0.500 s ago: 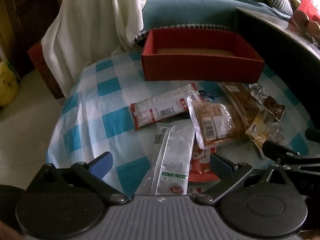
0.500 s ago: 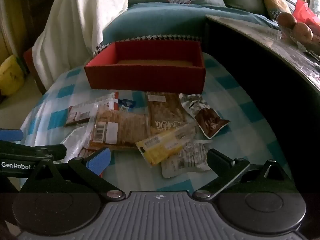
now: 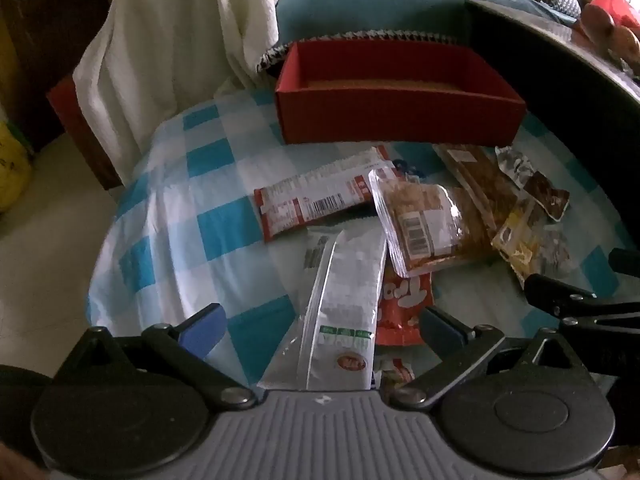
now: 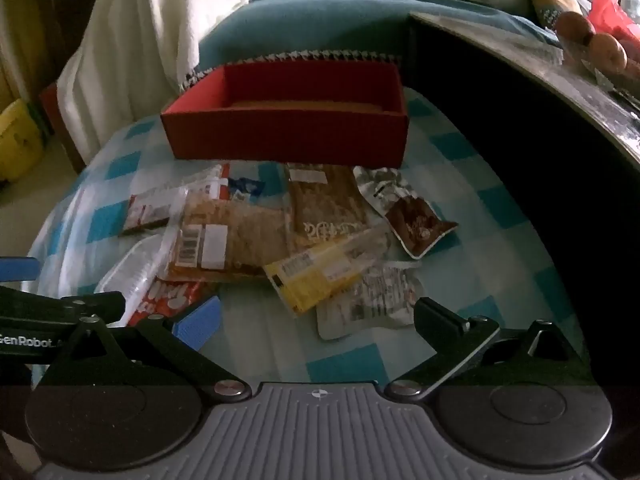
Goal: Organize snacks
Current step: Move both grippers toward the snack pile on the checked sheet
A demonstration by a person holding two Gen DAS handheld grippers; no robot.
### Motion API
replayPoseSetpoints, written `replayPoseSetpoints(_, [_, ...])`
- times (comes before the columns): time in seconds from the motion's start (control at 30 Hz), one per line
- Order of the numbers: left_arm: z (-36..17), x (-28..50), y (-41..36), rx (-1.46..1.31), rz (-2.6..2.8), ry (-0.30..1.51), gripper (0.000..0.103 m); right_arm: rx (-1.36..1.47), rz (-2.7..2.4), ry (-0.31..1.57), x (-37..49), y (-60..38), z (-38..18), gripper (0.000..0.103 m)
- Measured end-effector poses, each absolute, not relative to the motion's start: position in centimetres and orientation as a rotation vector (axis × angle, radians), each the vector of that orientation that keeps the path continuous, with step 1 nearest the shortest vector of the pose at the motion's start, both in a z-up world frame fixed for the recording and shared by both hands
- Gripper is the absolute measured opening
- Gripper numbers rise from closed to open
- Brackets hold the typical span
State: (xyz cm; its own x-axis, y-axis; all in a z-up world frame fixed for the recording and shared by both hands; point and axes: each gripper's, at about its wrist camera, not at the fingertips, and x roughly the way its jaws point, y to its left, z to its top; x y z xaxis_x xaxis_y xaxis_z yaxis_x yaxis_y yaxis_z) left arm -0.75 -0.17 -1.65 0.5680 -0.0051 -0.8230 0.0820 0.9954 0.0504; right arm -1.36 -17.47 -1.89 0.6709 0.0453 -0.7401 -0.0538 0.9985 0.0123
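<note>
The left gripper (image 3: 320,326) gapes wide, empty, over the white foil snack packet (image 3: 344,300); best pinch its long edges. The right gripper (image 4: 318,318) is equally wide, empty. The shallow red cardboard box (image 4: 288,144) waits empty at twelve o'clock on the blue-checked cloth (image 4: 500,208), with a teal sofa (image 4: 320,24) behind.

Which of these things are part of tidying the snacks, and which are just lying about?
Part of the job: red box; yellow snack packet; clear pastry packet; white snack packet; brown packet.

Just lying about: white blanket; fruit; blue sofa.
</note>
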Motion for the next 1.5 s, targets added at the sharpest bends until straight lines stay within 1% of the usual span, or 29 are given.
replayPoseSetpoints(0.43, [-2.6,-0.7,-0.5,0.095,-0.072,1.01,0.098,-0.036,0.04,0.922,-0.8,-17.3,-2.6,0.103])
replayPoseSetpoints(0.9, [-3.1,-0.5,-1.1,0.117,-0.094,1.047,0.098,-0.032,0.034,0.966,-0.7,-17.8,-3.3,0.103])
replayPoseSetpoints(1.3, [-5.2,0.2,-0.8,0.068,-0.085,1.163,0.098,-0.013,0.024,1.019,-0.6,-18.7,-4.4,0.103])
replayPoseSetpoints(1.5, [-6.6,0.3,-1.4,0.087,-0.095,1.218,0.098,-0.004,0.042,1.037,-0.5,-18.8,-4.7,0.103])
